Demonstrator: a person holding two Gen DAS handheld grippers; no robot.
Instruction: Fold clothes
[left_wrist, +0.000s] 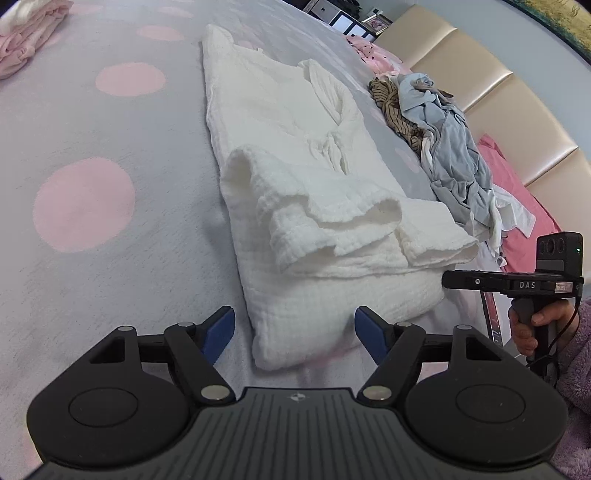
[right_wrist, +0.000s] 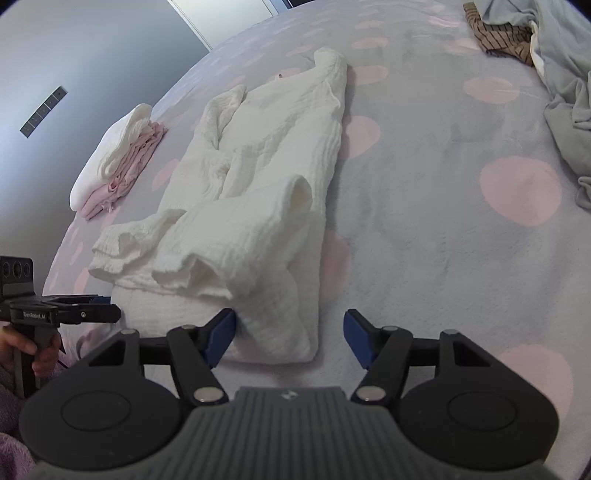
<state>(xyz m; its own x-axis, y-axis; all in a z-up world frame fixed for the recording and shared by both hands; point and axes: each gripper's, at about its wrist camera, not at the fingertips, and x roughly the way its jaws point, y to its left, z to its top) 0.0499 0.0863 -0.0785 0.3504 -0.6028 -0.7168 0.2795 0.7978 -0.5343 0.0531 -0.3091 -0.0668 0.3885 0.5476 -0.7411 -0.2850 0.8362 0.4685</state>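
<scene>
A white crinkled garment lies lengthwise on the bed, with both sleeves folded across its near part. My left gripper is open, and the garment's near left corner lies between its blue pads, which do not press on it. My right gripper is also open over the near right corner of the same garment. Each gripper shows in the other's view, the right gripper at the right edge and the left gripper at the left edge, each with a hand on its handle.
The bed cover is grey with pink dots. A folded pink and white stack sits beyond the garment's left side. A loose pile of grey, blue and striped clothes lies on the right by the beige padded headboard.
</scene>
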